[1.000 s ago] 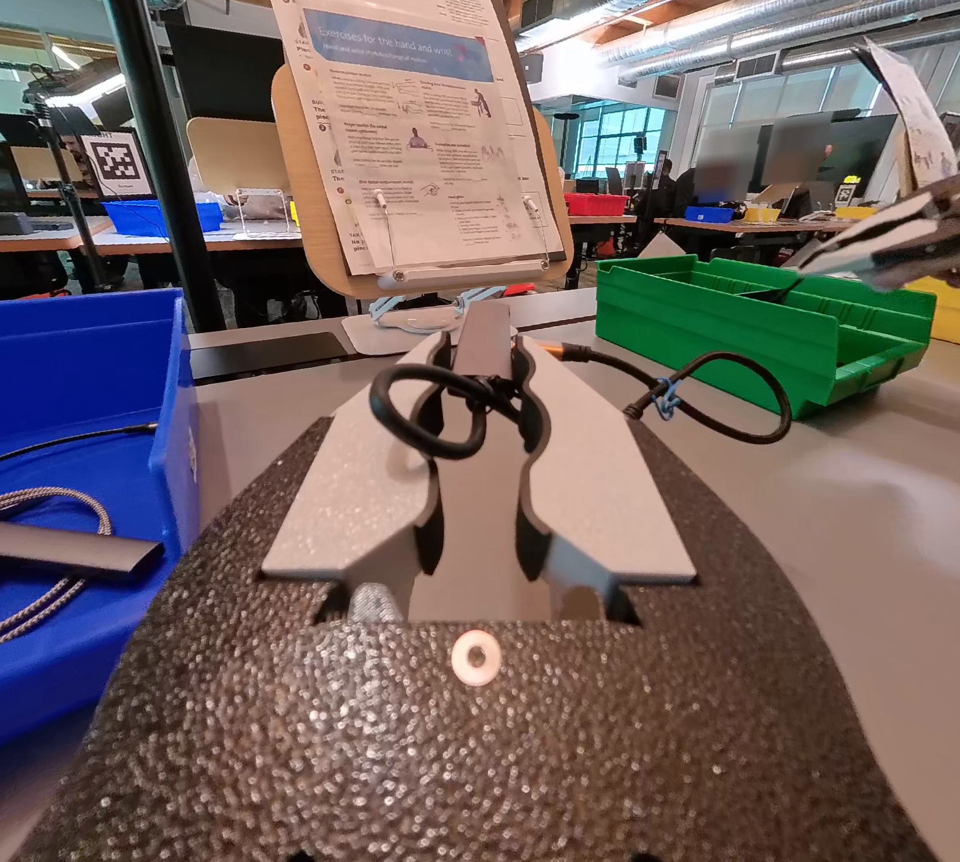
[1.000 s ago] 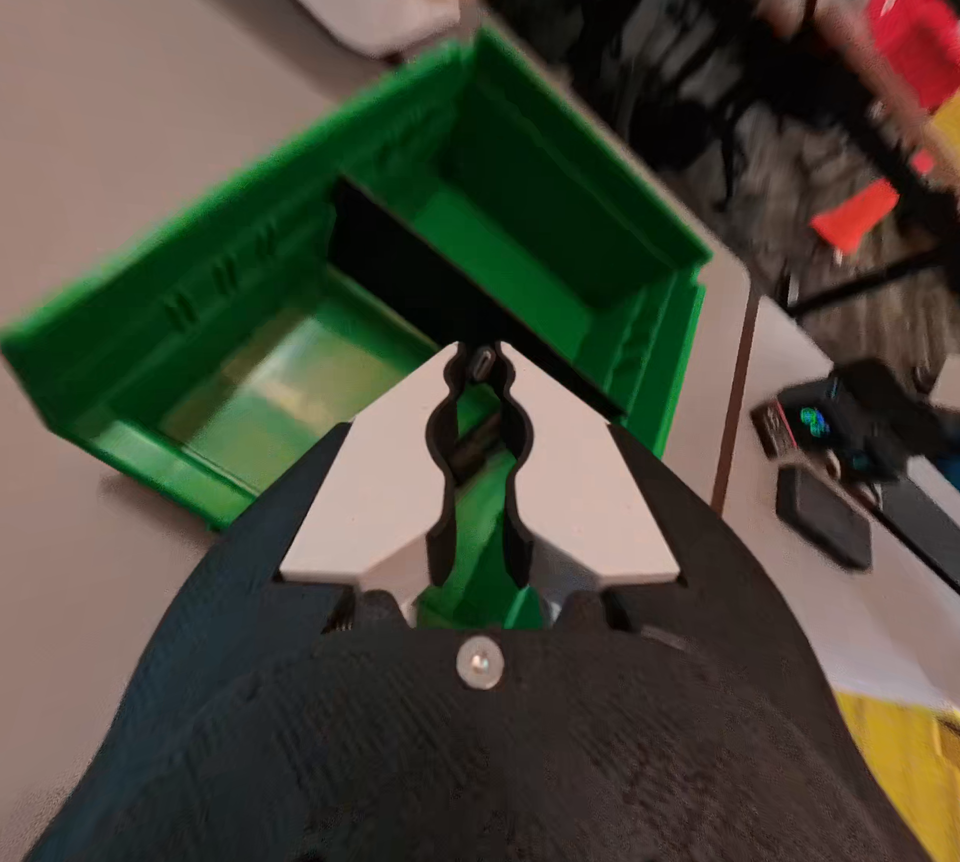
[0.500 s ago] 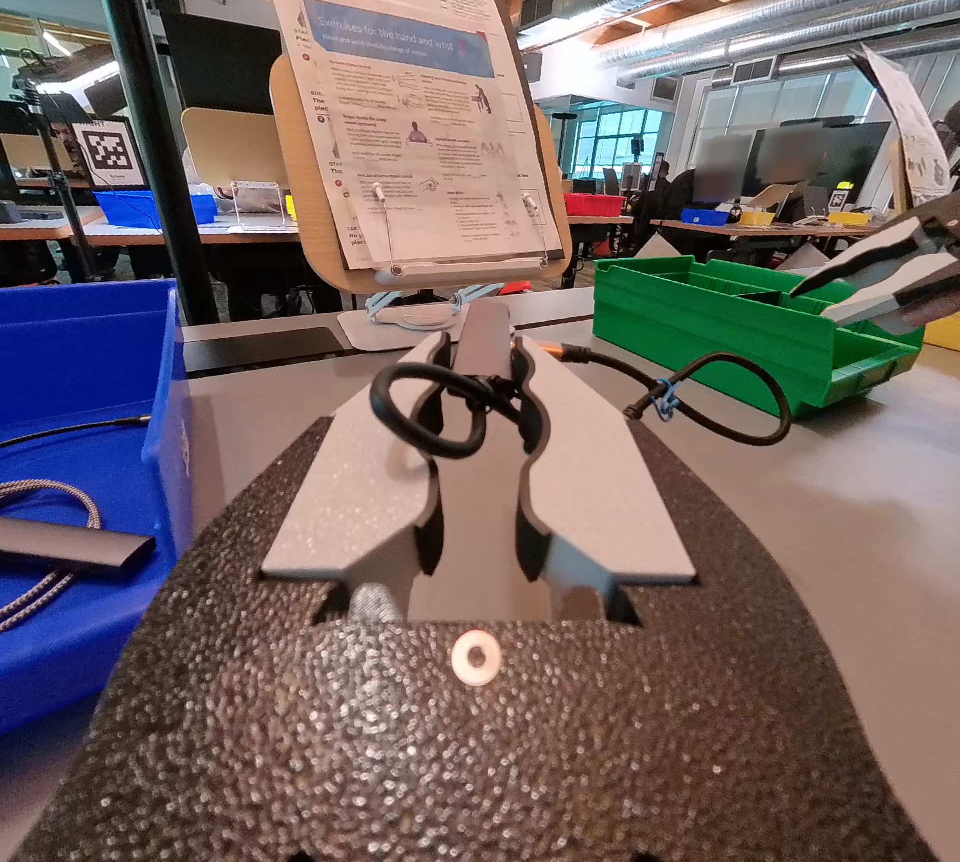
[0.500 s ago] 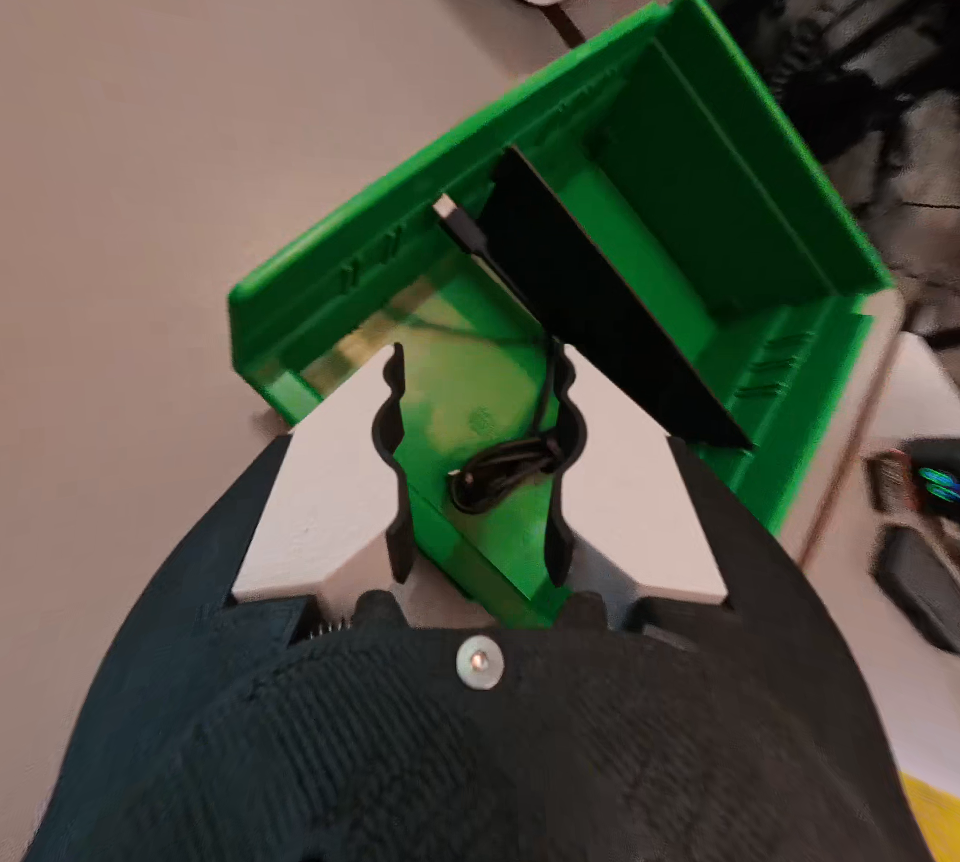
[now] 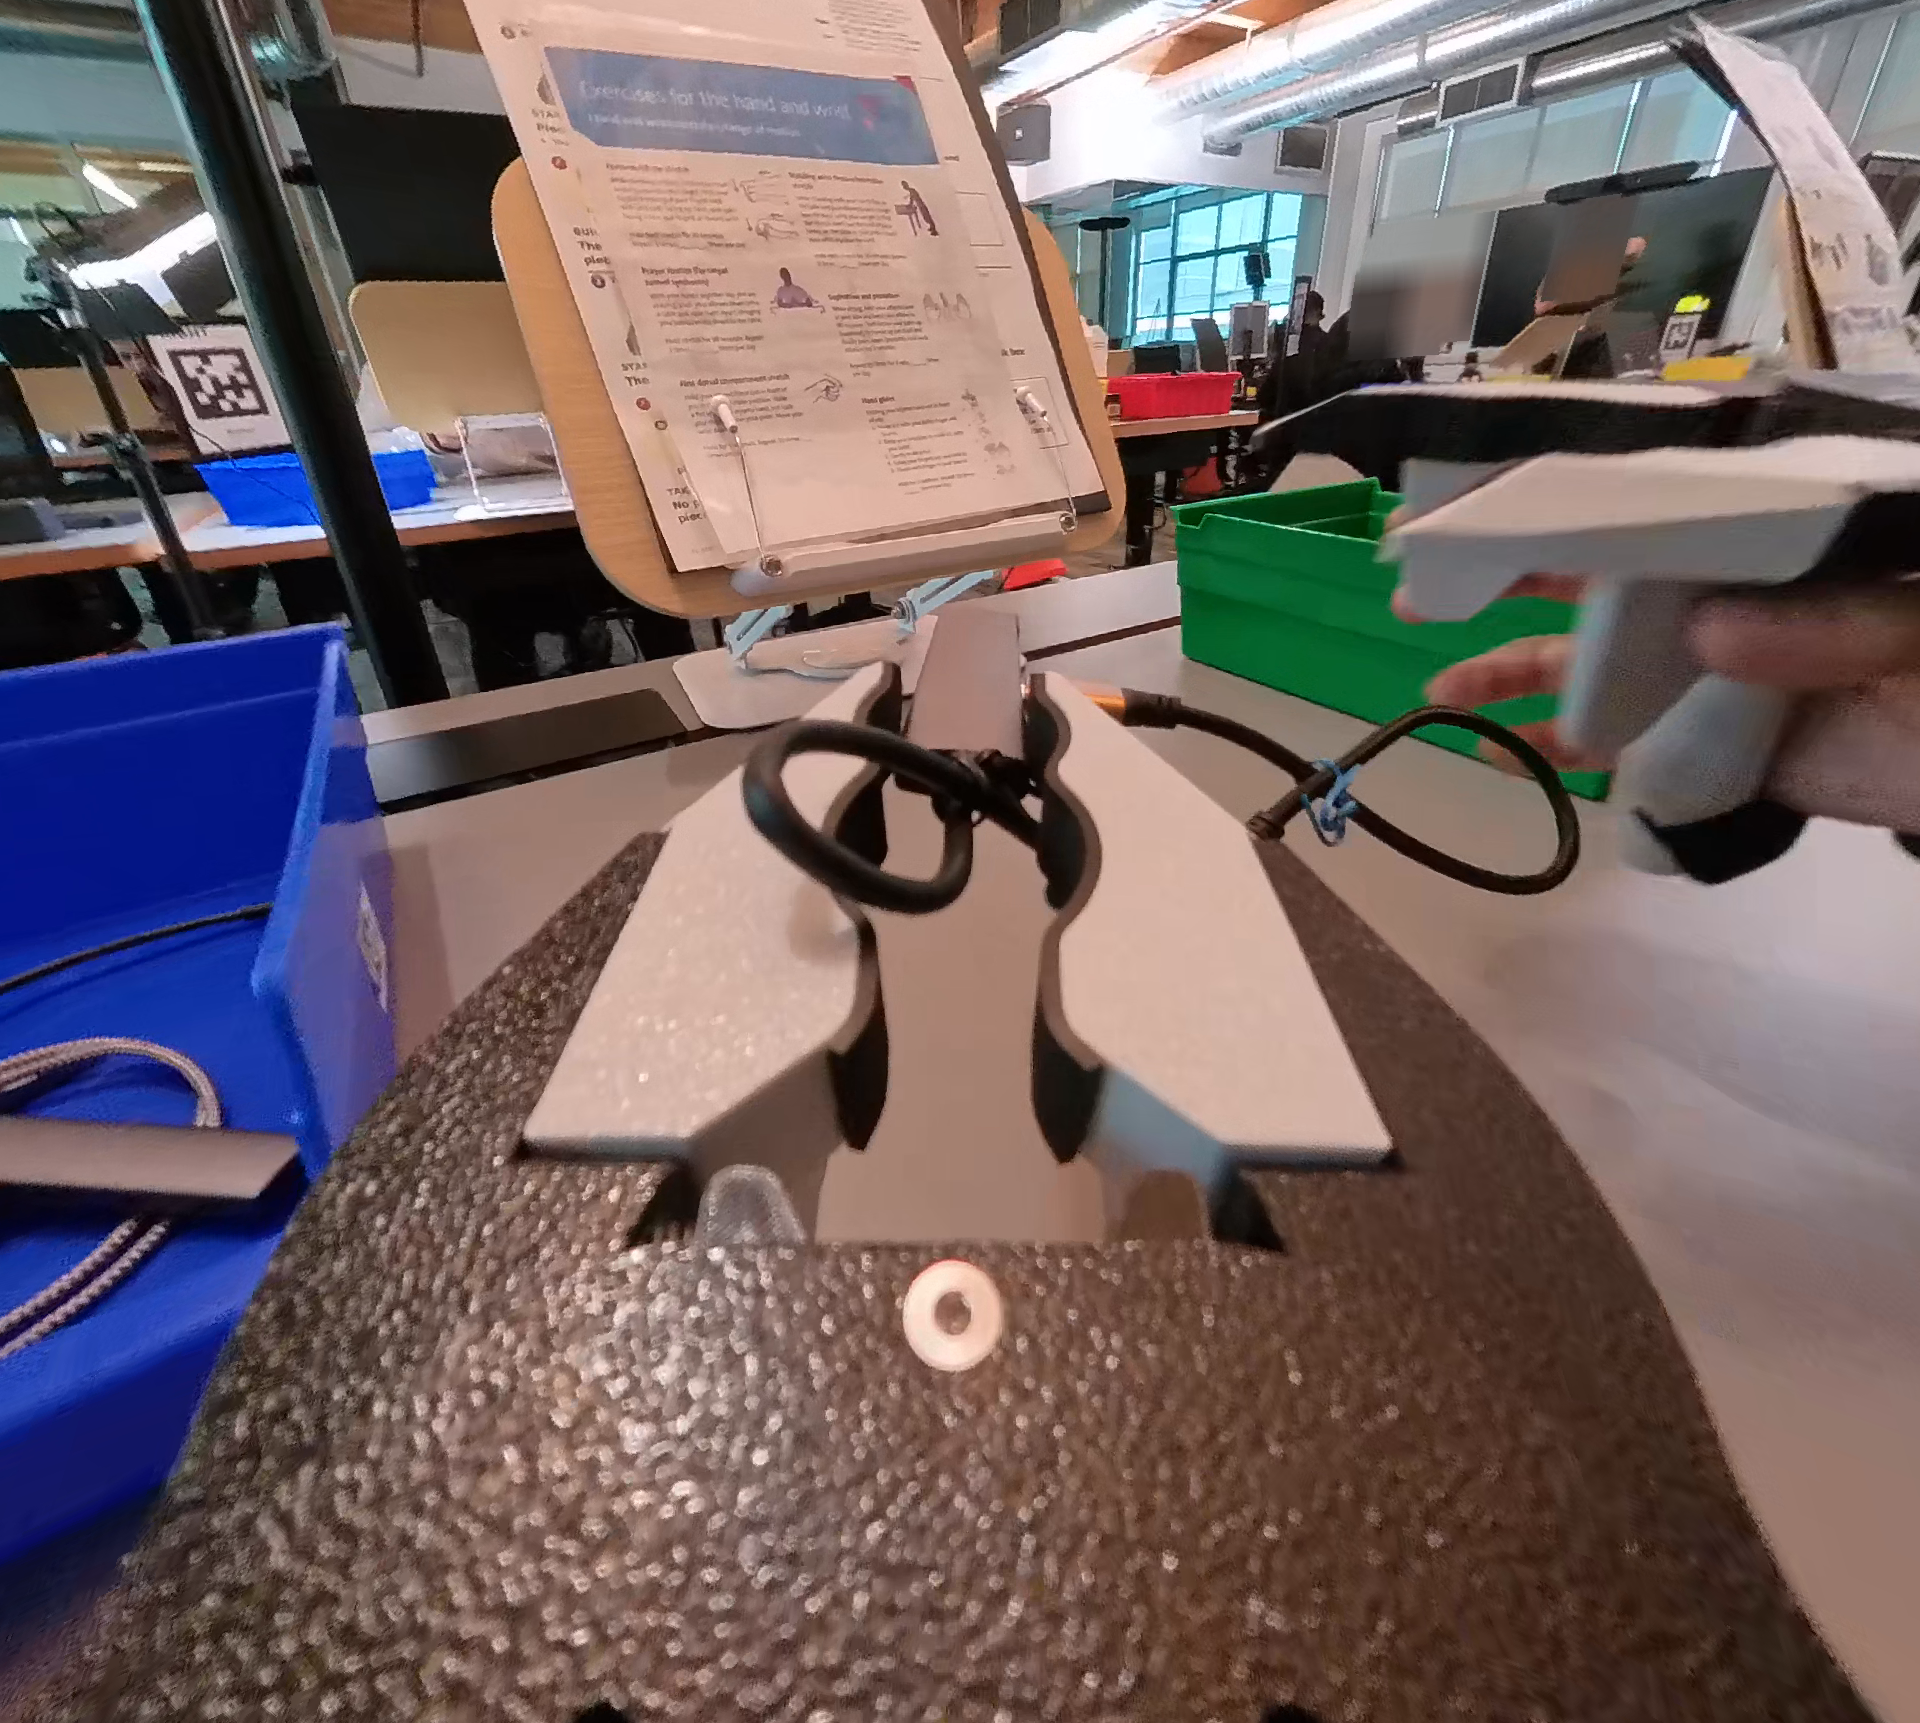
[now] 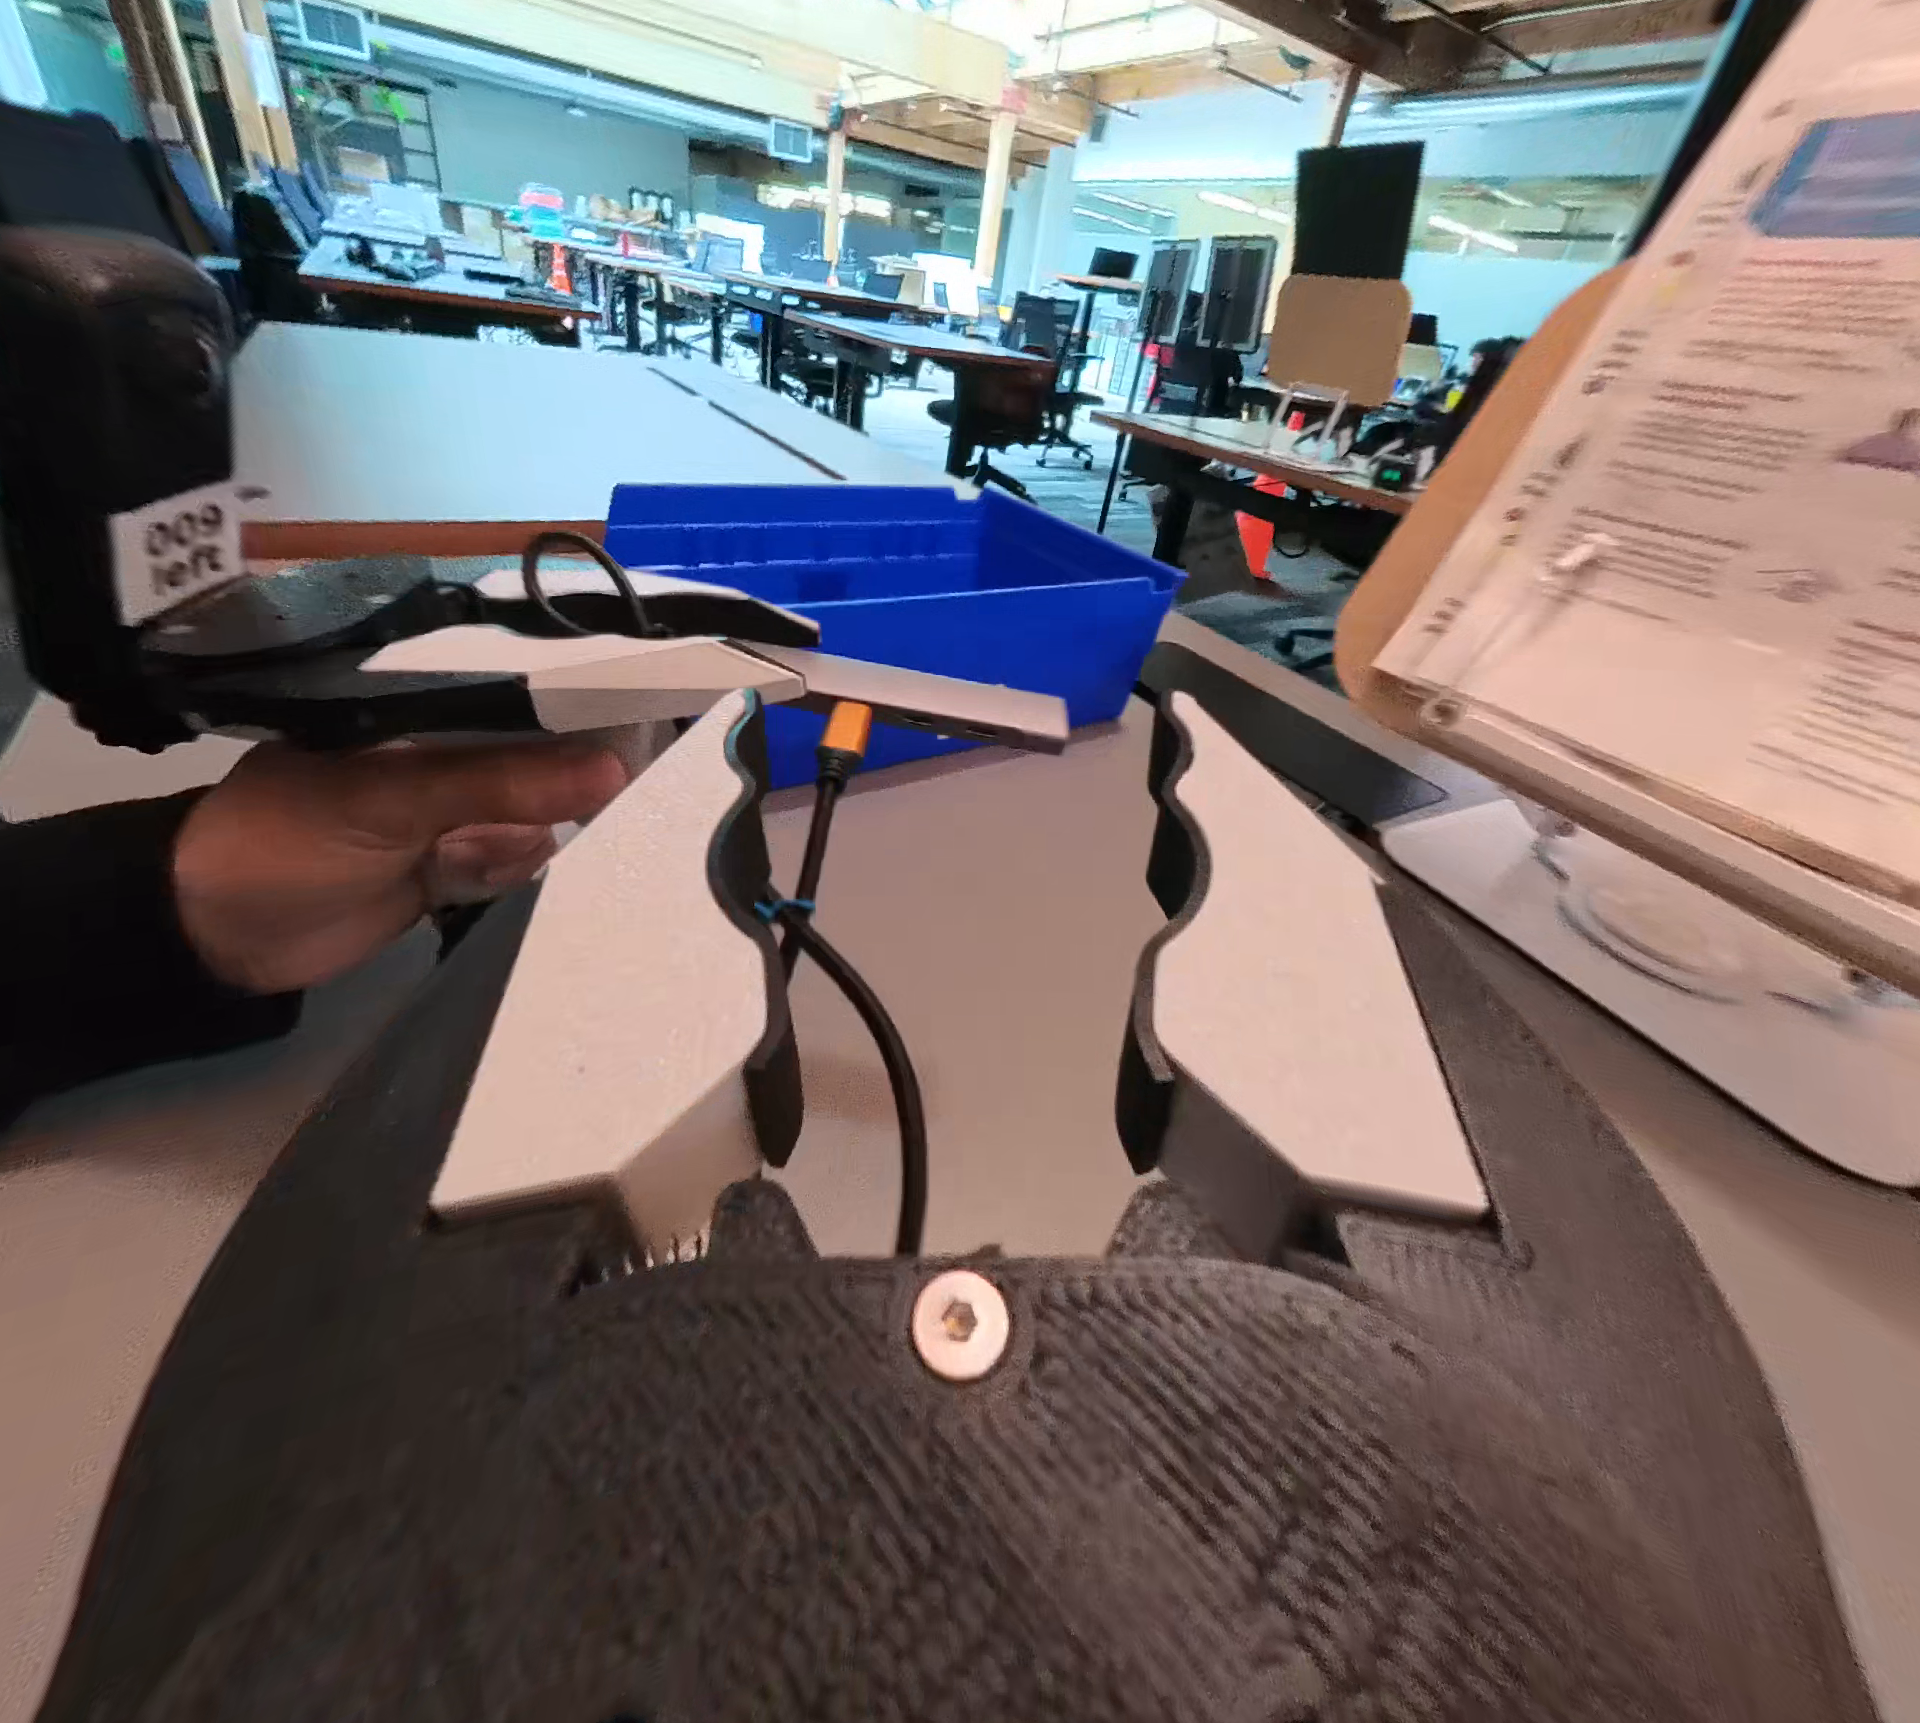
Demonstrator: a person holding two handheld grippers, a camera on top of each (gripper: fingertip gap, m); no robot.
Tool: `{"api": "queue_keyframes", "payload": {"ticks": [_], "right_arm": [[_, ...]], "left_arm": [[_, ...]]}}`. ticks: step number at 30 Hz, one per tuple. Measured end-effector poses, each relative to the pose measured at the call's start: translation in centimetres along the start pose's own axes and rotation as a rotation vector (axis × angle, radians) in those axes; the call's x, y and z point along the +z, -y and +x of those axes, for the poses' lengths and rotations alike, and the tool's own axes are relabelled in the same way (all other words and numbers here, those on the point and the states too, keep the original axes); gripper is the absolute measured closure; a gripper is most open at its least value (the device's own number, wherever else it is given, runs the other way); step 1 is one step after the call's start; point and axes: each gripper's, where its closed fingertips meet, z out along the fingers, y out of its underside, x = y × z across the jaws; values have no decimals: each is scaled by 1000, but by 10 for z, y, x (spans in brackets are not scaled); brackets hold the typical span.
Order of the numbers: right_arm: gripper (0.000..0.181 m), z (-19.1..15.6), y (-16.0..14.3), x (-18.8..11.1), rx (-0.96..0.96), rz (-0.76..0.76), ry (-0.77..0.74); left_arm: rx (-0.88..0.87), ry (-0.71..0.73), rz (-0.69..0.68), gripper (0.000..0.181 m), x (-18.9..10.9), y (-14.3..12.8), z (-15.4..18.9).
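The left gripper (image 5: 961, 717) is closed tight on a flat gray box (image 5: 966, 671), which sticks out past its fingertips above the gray table (image 5: 1558, 1102). A black cord (image 5: 1455, 800) is plugged into the side of the box with an orange plug (image 6: 847, 728). The cord loops down and is tied with a small blue tie (image 5: 1332, 803). Another loop of cord sits on top of the left fingers.

The right gripper (image 6: 951, 738) is wide open and holds nothing. The cord hangs between its fingers, next to the left one. The gray box is just past its tips.

A blue bin (image 5: 156, 790) sits on the left with another gray box and a braided cord inside. A green bin (image 5: 1288, 603) sits on the right. A paper stand (image 5: 790, 271) is behind the box.
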Motion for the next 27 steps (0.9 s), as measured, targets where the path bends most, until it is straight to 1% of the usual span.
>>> {"api": "queue_keyframes", "payload": {"ticks": [2,5,7,8,10,13,16,19,22,27], "right_arm": [[115,-6,-12,22,39,-22,20],[123,-19,-25,39,115,-30,93],[132,-29,-29,41,134,-11,142],[135,-30,-32,42,130,-10,136],[150,-34,-36,42,105,-14,138],[170,-28,-37,42,86,-4,72],[170,-28,-38,42,94,-18,67],[170,-25,-39,40,49,-31,52],[170,-25,-39,37,113,-32,67],[170,-24,-39,33,147,-45,69]], "left_arm": [[37,4,21,159,-1,4,1],[46,2,44,159,-3,8,2],[41,6,36,159,-2,7,1],[45,-4,31,159,-1,6,3],[51,-18,22,159,1,4,6],[65,-32,17,159,2,4,12],[72,-31,11,159,3,3,12],[106,-36,-4,159,4,0,14],[153,-41,10,159,4,0,18],[186,-58,5,158,6,-2,25]]}}
